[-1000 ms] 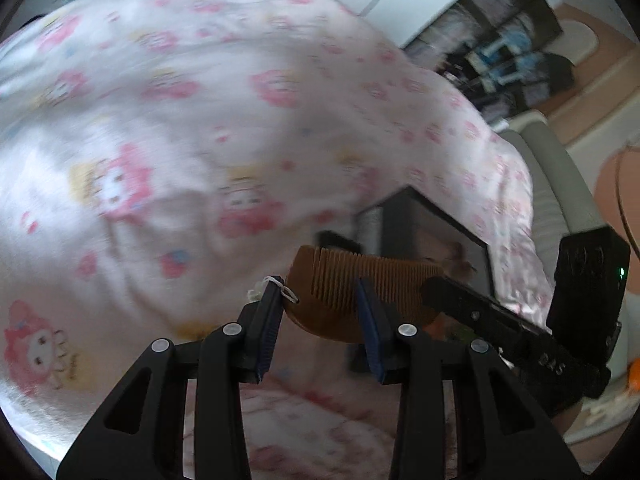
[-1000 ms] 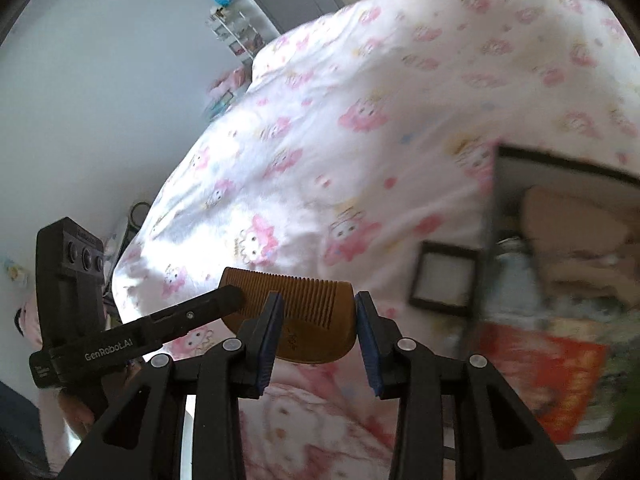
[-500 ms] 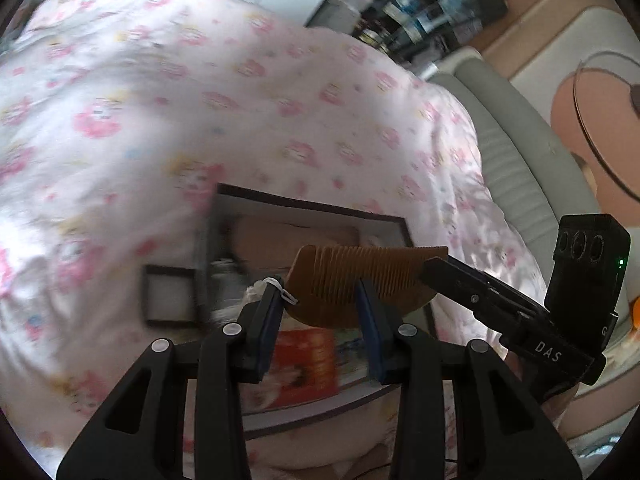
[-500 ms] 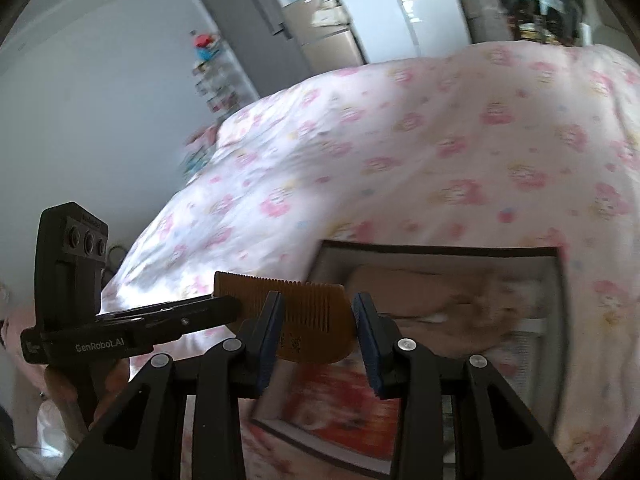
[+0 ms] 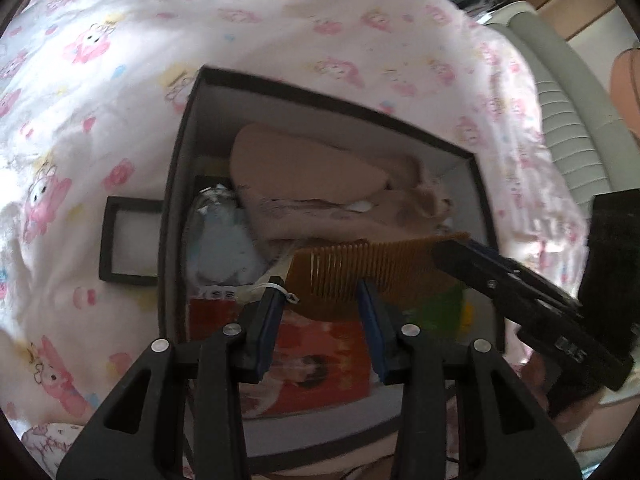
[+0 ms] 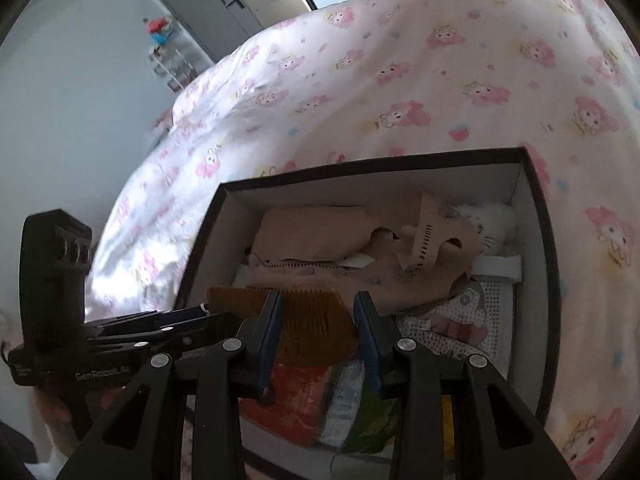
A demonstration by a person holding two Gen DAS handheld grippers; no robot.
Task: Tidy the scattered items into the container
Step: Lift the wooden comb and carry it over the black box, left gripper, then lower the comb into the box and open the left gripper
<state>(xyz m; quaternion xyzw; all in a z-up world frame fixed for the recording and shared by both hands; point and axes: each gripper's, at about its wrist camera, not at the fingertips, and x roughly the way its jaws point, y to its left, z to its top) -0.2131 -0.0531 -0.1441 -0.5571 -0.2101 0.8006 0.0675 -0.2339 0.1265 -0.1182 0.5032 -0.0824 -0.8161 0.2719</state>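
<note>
A wooden comb (image 5: 360,272) is held between both grippers above an open dark-rimmed box (image 5: 176,184) that rests on a pink cartoon-print duvet (image 5: 100,80). The step in hand is judged to be the carrying of the comb over the container, with its release not yet made.

Going left to right in the left wrist view: outside the box, left of the jaws, a small black square tray (image 5: 130,240) is seen lying on the duvet, touching or just beside the box wall. The left gripper (image 5: 322,300) is closed on the comb across its toothed part, the pads pressing from both sides; a white tag or tie (image 5: 276,292) is caught at the left pad. To the right of these jaws, the far end of the comb is pinched by the right gripper (image 6: 316,320), whose jaws are likewise closed on it.

Below the jaws the box is already well filled: a beige garment (image 5: 320,184) ahead of them, a pale blue bundle (image 5: 224,248) to the left, a red printed packet (image 5: 316,364) directly beneath, and something green (image 5: 440,312) to the right.

The next move is judged to call for a lowering of the comb onto the contents and an opening of both pairs of jaws together. The heaped garment could leave the comb tilted or resting on the rim, and the tag might snag on the left pad at release.
</note>
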